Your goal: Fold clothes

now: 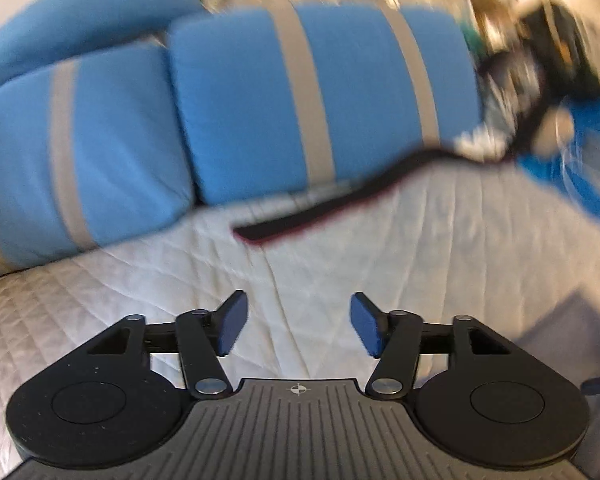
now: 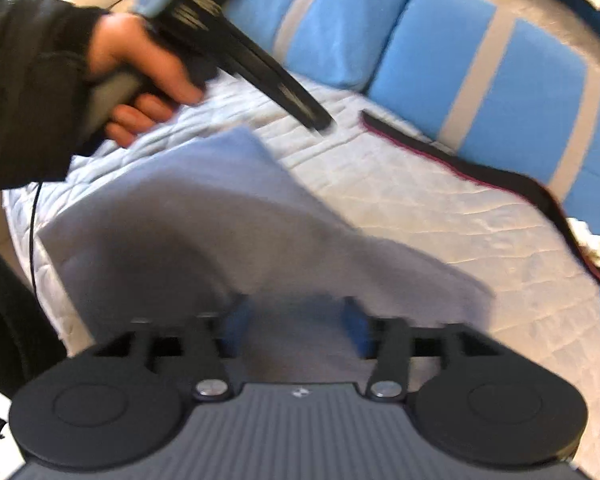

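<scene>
Both claws were seen open: the left gripper empty above the quilt, the right gripper over the blurred grey cloth, partly hidden beneath it.

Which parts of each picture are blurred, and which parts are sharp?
Left wrist view: the left gripper is sharp; the blue cushions and the dark strap are smeared, most of all the clutter at the top right. Right wrist view: the right gripper, the grey cloth and the hand are blurred; the quilt is clearer.
</scene>
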`<state>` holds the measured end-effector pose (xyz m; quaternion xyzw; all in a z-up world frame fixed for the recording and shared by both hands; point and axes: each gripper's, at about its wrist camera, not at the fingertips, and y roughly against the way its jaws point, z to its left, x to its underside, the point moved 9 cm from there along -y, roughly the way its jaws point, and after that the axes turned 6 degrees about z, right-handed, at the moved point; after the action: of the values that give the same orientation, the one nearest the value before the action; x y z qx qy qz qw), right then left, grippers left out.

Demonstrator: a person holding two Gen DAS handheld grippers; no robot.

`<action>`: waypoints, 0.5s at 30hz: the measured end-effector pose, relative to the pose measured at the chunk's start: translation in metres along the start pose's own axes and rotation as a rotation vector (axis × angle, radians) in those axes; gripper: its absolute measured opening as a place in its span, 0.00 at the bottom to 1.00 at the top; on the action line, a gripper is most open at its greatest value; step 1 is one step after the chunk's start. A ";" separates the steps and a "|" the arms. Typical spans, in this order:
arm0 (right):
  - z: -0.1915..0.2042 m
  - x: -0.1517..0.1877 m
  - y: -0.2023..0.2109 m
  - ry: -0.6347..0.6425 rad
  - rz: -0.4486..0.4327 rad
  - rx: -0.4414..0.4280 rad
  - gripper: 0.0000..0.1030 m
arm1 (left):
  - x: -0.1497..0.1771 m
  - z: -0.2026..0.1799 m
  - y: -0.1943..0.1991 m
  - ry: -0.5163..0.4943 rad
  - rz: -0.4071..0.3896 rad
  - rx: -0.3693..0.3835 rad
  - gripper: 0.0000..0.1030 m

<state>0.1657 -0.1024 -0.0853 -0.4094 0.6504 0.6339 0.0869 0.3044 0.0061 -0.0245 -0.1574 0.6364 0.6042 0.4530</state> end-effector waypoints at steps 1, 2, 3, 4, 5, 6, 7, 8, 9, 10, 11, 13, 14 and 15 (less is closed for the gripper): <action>-0.002 -0.001 0.005 -0.018 -0.013 -0.005 0.83 | -0.005 0.004 0.016 0.030 -0.033 -0.007 0.63; -0.005 0.000 0.011 -0.035 -0.022 -0.012 0.86 | -0.006 0.007 0.029 0.058 -0.055 -0.014 0.70; -0.007 0.000 0.015 -0.050 -0.027 -0.015 0.92 | -0.006 0.010 0.046 0.089 -0.076 -0.019 0.75; -0.008 0.002 0.020 -0.060 -0.030 -0.015 0.99 | -0.004 0.012 0.061 0.120 -0.094 -0.018 0.78; -0.010 0.004 0.025 -0.069 -0.035 -0.013 1.00 | 0.000 0.013 0.073 0.147 -0.104 -0.010 0.82; -0.011 0.007 0.029 -0.076 -0.035 -0.010 1.00 | 0.005 0.012 0.086 0.166 -0.102 0.001 0.82; -0.012 0.010 0.033 -0.080 -0.029 -0.005 1.00 | 0.011 0.012 0.098 0.183 -0.099 0.012 0.83; -0.013 0.013 0.037 -0.084 -0.022 -0.001 1.00 | 0.018 0.010 0.107 0.185 -0.083 0.017 0.86; -0.014 0.017 0.041 -0.087 -0.016 0.004 1.00 | 0.027 0.006 0.117 0.187 -0.070 0.024 0.92; -0.014 0.020 0.045 -0.090 -0.010 0.011 1.00 | 0.036 0.003 0.127 0.188 -0.057 0.031 0.94; -0.014 0.024 0.049 -0.094 0.001 0.018 1.00 | 0.044 0.000 0.136 0.199 -0.049 0.037 0.95; -0.014 0.033 0.053 -0.120 0.046 0.038 1.00 | 0.062 -0.006 0.152 0.224 -0.027 0.052 0.96; -0.014 0.037 0.056 -0.142 0.067 0.047 1.00 | 0.071 -0.009 0.156 0.236 0.002 0.056 0.96; -0.014 0.040 0.058 -0.164 0.089 0.053 1.00 | 0.079 -0.012 0.161 0.248 0.032 0.059 0.96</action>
<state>0.1081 -0.1400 -0.0647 -0.3246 0.6751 0.6511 0.1225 0.1365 0.0577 0.0138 -0.2077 0.7074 0.5682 0.3655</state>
